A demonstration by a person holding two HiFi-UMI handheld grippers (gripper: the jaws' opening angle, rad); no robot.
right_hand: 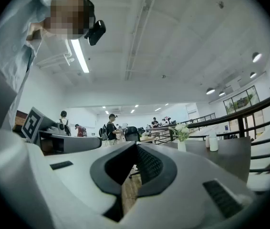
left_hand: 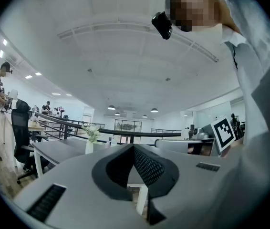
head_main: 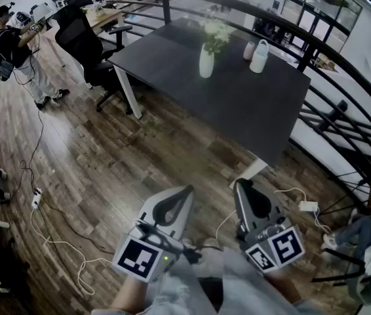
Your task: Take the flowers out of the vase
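The white flowers (head_main: 215, 33) stand upright in a white vase (head_main: 206, 62) on the dark table (head_main: 238, 110), near its far edge and closer to the far left corner than to the right. Toward the far right corner, a white jug (head_main: 259, 56) and a pinkish cup (head_main: 248, 50) sit just beside each other, apart from the vase.

Both tools are held low and level in front of the person, side by side, pointing toward the table's near corner and well apart from the vase. The left gripper (head_main: 187, 190) has its jaws closed together with nothing between them. The right gripper (head_main: 239, 184) is closed and empty too.

A black office chair (head_main: 84, 41) stands off the table's left edge, with another person (head_main: 15, 51) beyond it. A curved dark railing (head_main: 343, 110) runs behind the table, and cables (head_main: 48, 228) trail across the wooden floor (head_main: 120, 169)
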